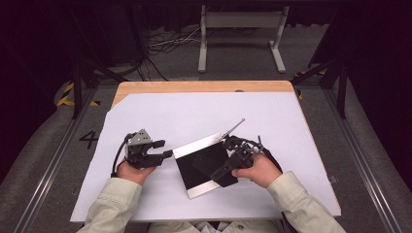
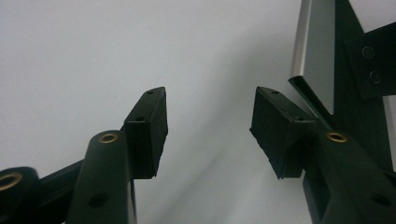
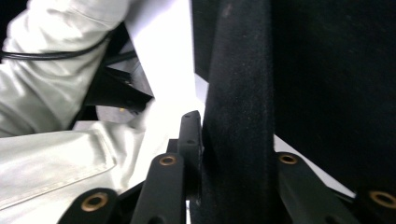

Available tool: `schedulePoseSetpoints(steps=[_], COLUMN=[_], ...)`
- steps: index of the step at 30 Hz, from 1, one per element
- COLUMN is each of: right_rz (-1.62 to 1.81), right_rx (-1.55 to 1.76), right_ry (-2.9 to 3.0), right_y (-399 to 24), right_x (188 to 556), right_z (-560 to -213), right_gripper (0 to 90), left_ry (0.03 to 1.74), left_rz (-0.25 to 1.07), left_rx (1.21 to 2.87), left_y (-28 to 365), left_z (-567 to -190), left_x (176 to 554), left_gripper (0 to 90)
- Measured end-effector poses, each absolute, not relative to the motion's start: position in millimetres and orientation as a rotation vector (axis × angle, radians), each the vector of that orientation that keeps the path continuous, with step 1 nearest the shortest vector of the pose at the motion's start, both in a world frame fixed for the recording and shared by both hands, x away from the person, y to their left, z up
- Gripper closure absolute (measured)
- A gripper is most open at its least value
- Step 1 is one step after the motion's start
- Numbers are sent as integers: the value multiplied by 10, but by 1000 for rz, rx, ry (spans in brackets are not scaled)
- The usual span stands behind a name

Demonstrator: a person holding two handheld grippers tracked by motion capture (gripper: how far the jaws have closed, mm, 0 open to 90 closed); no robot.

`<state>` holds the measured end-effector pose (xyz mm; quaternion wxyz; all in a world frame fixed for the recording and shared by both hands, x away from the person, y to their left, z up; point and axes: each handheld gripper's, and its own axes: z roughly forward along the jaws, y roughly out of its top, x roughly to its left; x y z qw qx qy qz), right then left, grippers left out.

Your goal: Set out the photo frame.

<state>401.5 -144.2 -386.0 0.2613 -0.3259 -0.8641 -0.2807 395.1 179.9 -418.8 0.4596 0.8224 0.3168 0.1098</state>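
The right gripper [image 1: 227, 171] has its jaws pinched on a black felt-like flap [image 3: 240, 116] that stands on edge between them in the right gripper view. In the high view this flap belongs to a flat black case with silvery borders [image 1: 204, 166], lying skewed on the white sheet [image 1: 194, 116] that covers the bench [image 1: 204, 86]. The left gripper [image 1: 163, 149] rests just beside the case's near-left corner with its jaws spread and nothing between them; in the left gripper view the silvery edge [image 2: 303, 42] of the case lies just outside the jaw at the right of that view, apart from the pad.

Risks as I judge them:

- The case is not pinned. With the left jaws open beside it rather than on it, any pull by the right gripper could drag or swing the whole case across the smooth sheet instead of lifting the flap.
- The pinch on the flap looks narrow and taken near its edge. Soft fabric can slide out of the pads if the pull is quick or sideways.
- A thin metal rod [image 1: 233, 127] pokes out from the far corner of the case, beyond the right jaws. If the case turns, it could sweep the sheet or catch the cable.
- The left jaws closing blindly could strike the metal edge rather than take it.
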Motion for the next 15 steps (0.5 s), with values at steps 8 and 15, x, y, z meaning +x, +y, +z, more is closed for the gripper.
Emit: schedulePoseSetpoints(steps=[8,15], right_rz=[-831,-895], right_rx=[-838,-833], right_ry=[-2300,-2353], right_y=[-1465,-1478], right_x=[3989,3947], right_z=[-3798,-3706], right_gripper=[869,873], left_ry=[785,784], left_rz=[266,270], left_rx=[2023,2024], left_y=[1797,1797], left_z=[-4195,-4194], left_x=[3952,3951], left_gripper=[464,464])
